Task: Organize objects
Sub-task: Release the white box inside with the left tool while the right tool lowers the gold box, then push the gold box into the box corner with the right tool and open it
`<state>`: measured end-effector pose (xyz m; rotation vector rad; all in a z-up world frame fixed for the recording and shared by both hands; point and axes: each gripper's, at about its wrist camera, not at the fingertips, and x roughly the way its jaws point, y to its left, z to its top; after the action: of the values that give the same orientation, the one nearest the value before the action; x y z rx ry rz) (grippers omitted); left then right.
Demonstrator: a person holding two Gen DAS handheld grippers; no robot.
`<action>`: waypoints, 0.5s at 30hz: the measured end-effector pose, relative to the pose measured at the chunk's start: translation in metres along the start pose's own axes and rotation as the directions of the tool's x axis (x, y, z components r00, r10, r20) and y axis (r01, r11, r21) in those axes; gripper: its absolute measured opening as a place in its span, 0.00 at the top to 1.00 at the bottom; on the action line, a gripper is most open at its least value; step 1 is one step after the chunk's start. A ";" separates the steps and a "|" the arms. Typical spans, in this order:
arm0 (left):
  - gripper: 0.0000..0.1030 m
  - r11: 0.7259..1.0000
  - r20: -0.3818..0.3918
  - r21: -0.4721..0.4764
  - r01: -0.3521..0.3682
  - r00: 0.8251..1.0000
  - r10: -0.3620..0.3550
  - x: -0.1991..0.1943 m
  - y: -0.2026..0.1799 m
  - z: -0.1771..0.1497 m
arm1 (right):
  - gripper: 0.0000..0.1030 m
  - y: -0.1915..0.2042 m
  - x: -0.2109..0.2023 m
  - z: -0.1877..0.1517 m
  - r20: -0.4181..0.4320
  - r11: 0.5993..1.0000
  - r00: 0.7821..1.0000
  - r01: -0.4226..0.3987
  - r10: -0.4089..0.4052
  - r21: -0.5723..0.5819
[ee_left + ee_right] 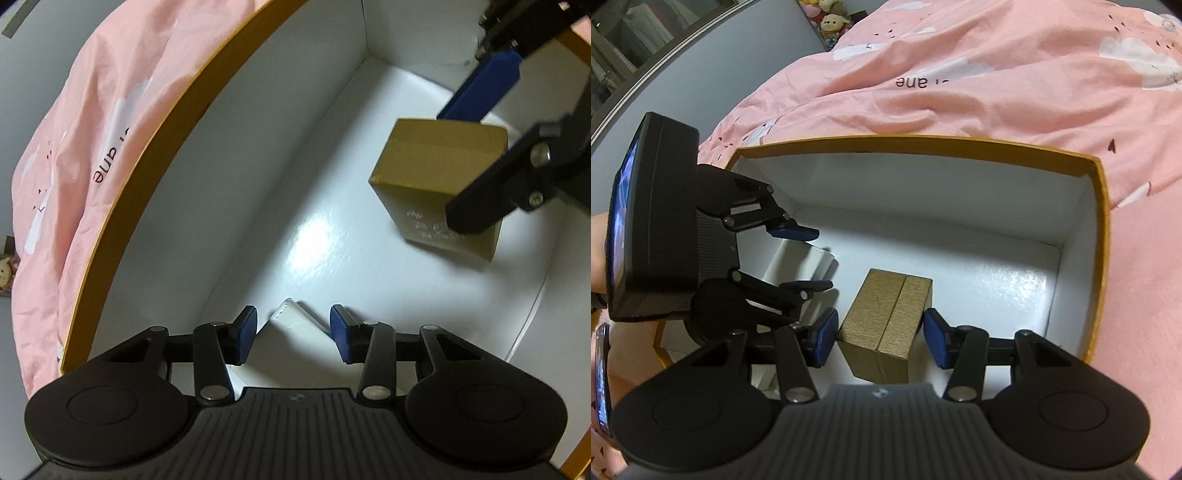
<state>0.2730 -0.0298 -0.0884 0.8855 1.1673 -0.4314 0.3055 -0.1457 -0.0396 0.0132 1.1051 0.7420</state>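
Right tongs [881, 338] at 6 o'clock, pads straddling gold box [886, 325], contact not discernible, left tongs [820, 258] at 9 o'clock, pads flanking white box [798, 266], grip likewise unclear, both inside orange-rimmed carton [1102, 236], pink bedspread [997, 92] at 12 o'clock.

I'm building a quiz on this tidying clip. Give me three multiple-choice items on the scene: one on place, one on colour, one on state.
1. Where is the small gold cardboard box?
A on the pink bedspread
B inside the big orange-rimmed white box
C on a shelf
2. What colour are the tool pads?
A red
B green
C blue
3. The big box is:
A lidless
B lidded
C flattened

B: white floor surrounds it.
C: blue faces show.
A: its inside is visible.
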 end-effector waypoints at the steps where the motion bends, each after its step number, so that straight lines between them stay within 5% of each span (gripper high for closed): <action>1: 0.52 1.000 -0.003 0.007 -0.008 1.000 0.008 0.000 -0.001 -0.003 | 0.48 0.001 0.001 0.001 -0.002 1.000 1.000 -0.003 0.003 -0.008; 10: 0.50 0.998 -0.002 0.038 -0.057 0.998 0.057 0.003 -0.008 -0.018 | 0.48 0.014 0.012 0.004 -0.052 0.992 0.999 0.006 -0.013 -0.123; 15: 0.49 0.995 0.063 -0.087 -0.046 0.997 0.052 -0.012 0.002 -0.023 | 0.49 0.022 0.015 0.005 -0.100 0.979 0.994 0.030 -0.051 -0.203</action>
<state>0.2563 -0.0125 -0.0795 0.8184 1.0945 -0.3648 0.3008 -0.1188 -0.0410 -0.2222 1.1218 0.8224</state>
